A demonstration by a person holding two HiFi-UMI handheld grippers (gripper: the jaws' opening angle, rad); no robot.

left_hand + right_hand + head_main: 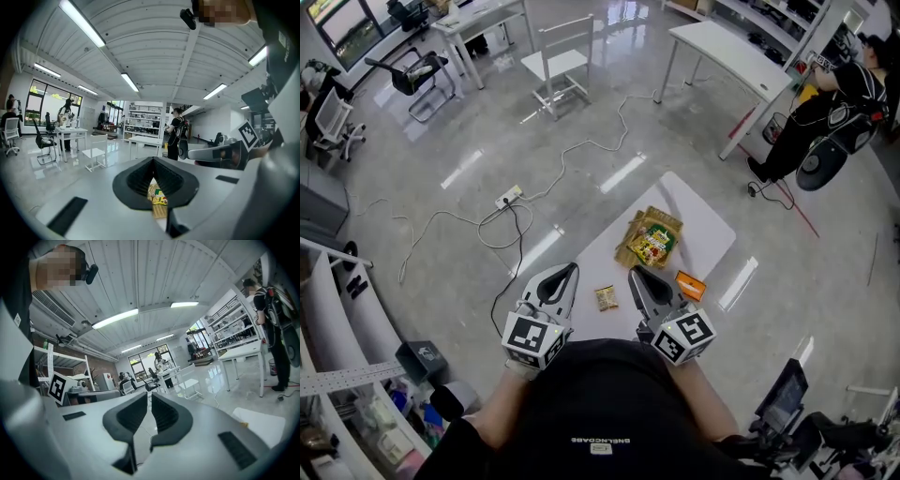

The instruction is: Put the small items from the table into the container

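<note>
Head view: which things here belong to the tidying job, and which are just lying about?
Job: small table, snack bag, orange packet, brown packet.
Lying about: white chair, floor cable, power strip, far desk.

White worktop point(701, 228) sits centre-right of the head view, slanting from lower left to upper right over the glossy grey floor point(487, 187). Three lots on it. In the middle, a heap of yellowish snack packets point(652, 240), the top one printed green and red. Below it, toward the lower left, a small brown packet point(606, 298) lies alone. To the right of that, near the worktop's edge, an orange packet point(690, 285), apart from both. The upper right corner is bare white.
</note>
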